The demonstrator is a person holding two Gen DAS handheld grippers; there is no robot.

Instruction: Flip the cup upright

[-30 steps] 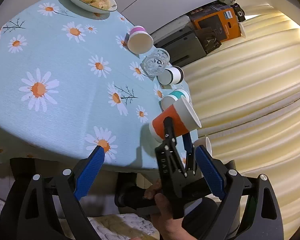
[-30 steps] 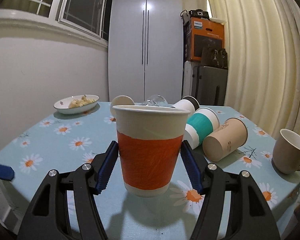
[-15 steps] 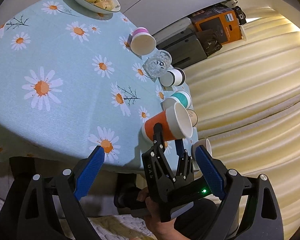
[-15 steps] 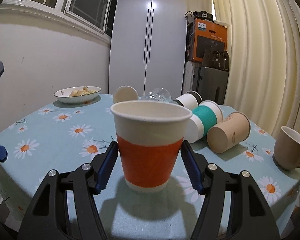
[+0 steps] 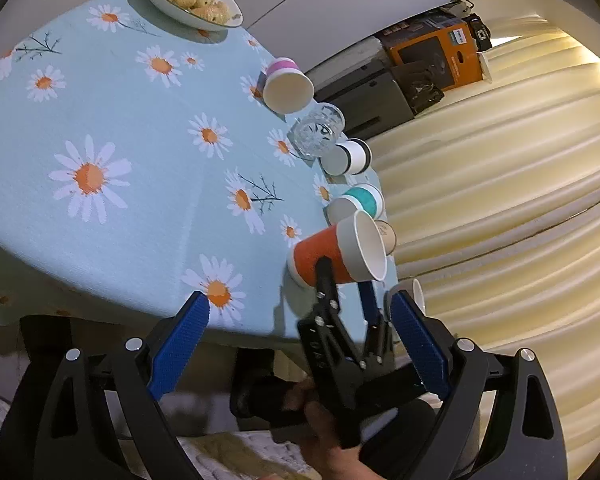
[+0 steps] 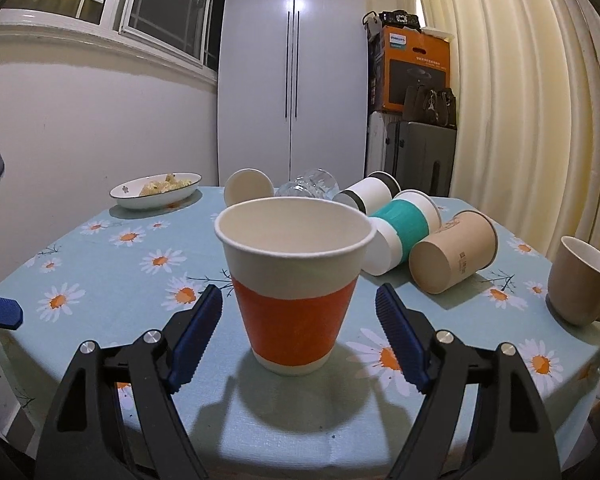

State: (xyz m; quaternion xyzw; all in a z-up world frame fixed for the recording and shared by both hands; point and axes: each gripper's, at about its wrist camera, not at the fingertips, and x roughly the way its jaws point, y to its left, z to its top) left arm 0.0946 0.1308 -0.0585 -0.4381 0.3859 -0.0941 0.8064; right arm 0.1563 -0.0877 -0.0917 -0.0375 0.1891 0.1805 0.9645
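Note:
An orange-and-white paper cup (image 6: 294,284) stands upright, mouth up, on the daisy tablecloth (image 6: 112,268) near the front edge. My right gripper (image 6: 299,314) is open, its blue pads a little apart from the cup on both sides. The cup also shows in the left wrist view (image 5: 338,254), with the right gripper (image 5: 344,280) around it. My left gripper (image 5: 296,332) is open and empty, off the table's edge.
Behind the cup lie a teal-banded cup (image 6: 404,230), a brown cup (image 6: 454,258), a black-banded cup (image 6: 366,196), a glass (image 6: 308,188) and a pink-banded cup (image 5: 286,86). A beige mug (image 6: 582,280) stands at right. A bowl of snacks (image 6: 156,190) sits at back left.
The right gripper has set the orange cup down on the cloth and opened its jaws off it. The left gripper has stayed open at the table's edge.

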